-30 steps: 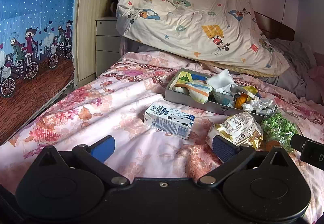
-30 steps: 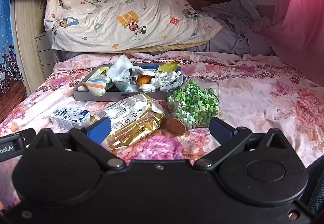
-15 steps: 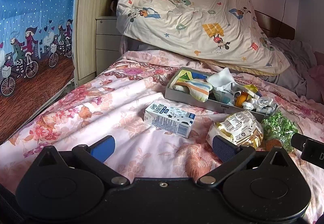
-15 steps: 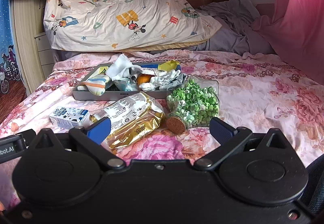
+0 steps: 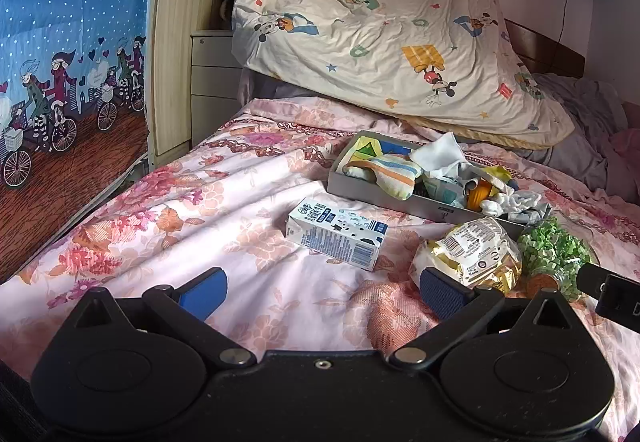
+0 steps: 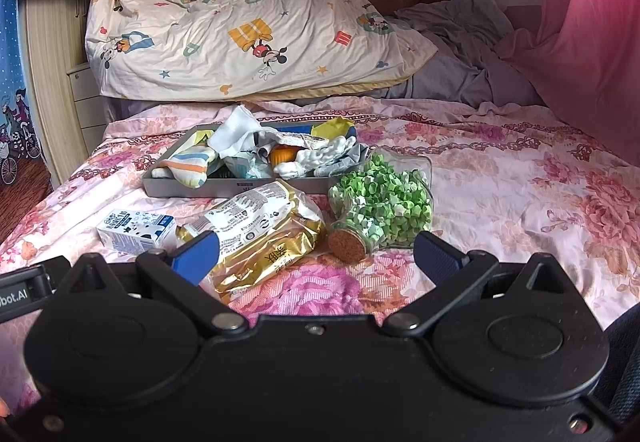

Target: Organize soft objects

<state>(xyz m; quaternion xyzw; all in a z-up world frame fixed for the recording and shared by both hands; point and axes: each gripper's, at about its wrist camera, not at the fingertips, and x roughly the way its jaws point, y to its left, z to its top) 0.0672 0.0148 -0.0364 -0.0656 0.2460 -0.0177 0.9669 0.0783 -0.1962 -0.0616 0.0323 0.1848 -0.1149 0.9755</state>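
Left wrist view
Left gripper [image 5: 322,288]: fingers spread wide, holding nothing, hovering above the flowered bedspread [image 5: 168,218] near its front edge.
Left finger pad [image 5: 203,292]: over bare sheet, touching nothing.
Right finger pad [image 5: 442,291]: overlaps the near end of the gold snack bag [image 5: 468,258] in the picture; contact cannot be told.
Milk carton [image 5: 337,233]: lying on its side, between the fingers and farther back, apart from both.
Grey tray [image 5: 384,194]: toward the middle of the bed, behind the carton, piled with soft things, a striped sock [image 5: 384,174] at its left end and white cloth [image 5: 438,154] standing up in the middle.
Jar of green paper bits [image 5: 554,256]: on its side, just right of the snack bag.

Right wrist view
Right gripper [image 6: 316,252]: fingers wide apart, empty, low over the bedspread's front edge.
Left pad [image 6: 196,252]: in front of the snack bag [image 6: 264,234]; contact cannot be told.
Right pad [image 6: 436,252]: near the jar [image 6: 384,202], clear of it.
Cork stopper [image 6: 346,246]: faces the gripper, between the fingers.
Tray [image 6: 180,190]: behind bag and jar, with sock [image 6: 192,164] and white glove [image 6: 320,158] inside.
Carton [image 6: 136,230]: left of the bag.
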